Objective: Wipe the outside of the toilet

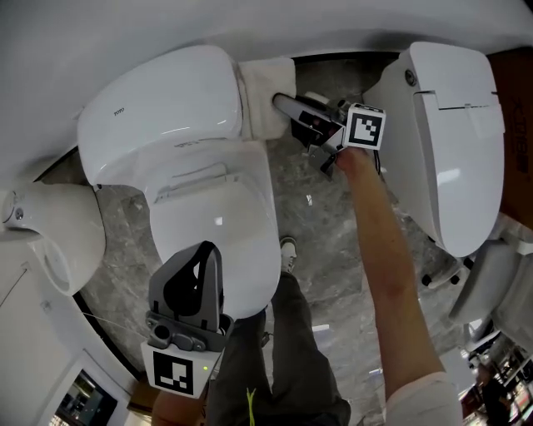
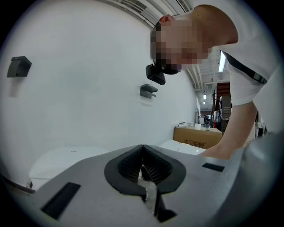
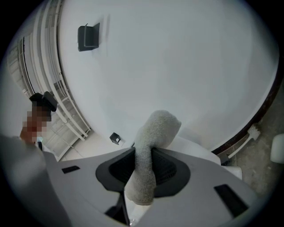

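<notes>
The toilet (image 1: pixel 208 208) stands left of centre in the head view, white, its lid down, with its back to the white wall (image 1: pixel 250 21). Against the right flank of its rear part lies a white cloth (image 1: pixel 265 96), folded and pressed flat to the porcelain. The right gripper (image 1: pixel 287 106) reaches in from the right with its jaws clamped on that cloth; in the right gripper view the towelling bulges up in a thick fold between the two black pads. The left gripper (image 1: pixel 206 254) hangs over the front of the toilet lid, near the person's body, and its own view shows the jaws closed tip to tip with nothing between them. A second white toilet (image 1: pixel 454 141) stands just to the right, across a strip of grey marbled floor (image 1: pixel 333 250), and a rounded white fixture (image 1: pixel 58 233) sits at the left edge. A cardboard box (image 2: pixel 197 137) shows in the left gripper view
</notes>
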Available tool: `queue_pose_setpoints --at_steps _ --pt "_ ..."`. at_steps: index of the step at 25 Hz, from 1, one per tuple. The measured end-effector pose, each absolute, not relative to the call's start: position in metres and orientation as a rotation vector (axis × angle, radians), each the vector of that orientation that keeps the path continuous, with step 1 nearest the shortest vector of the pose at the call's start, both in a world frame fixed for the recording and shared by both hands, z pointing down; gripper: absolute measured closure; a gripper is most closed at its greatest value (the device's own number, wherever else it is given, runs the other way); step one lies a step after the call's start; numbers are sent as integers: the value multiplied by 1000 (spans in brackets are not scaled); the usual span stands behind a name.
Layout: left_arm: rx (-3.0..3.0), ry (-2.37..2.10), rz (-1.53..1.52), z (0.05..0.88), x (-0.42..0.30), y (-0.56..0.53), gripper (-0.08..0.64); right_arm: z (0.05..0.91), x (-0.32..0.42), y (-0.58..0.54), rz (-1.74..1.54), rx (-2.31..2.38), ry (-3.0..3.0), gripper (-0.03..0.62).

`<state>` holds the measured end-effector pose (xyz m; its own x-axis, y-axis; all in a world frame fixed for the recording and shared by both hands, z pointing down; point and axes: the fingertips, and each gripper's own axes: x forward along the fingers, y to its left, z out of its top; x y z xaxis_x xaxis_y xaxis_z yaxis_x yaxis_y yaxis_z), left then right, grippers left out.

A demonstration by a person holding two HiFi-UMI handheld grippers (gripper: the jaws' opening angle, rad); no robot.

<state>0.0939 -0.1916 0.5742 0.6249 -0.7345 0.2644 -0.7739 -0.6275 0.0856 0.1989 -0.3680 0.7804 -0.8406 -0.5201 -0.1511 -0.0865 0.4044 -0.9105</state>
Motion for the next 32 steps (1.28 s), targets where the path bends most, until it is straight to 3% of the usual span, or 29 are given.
queue_pose_setpoints --at_steps 32 --pt "2563 -1308 322 670 57 -174 542 985 181 -384 -1552 -992 2427 477"
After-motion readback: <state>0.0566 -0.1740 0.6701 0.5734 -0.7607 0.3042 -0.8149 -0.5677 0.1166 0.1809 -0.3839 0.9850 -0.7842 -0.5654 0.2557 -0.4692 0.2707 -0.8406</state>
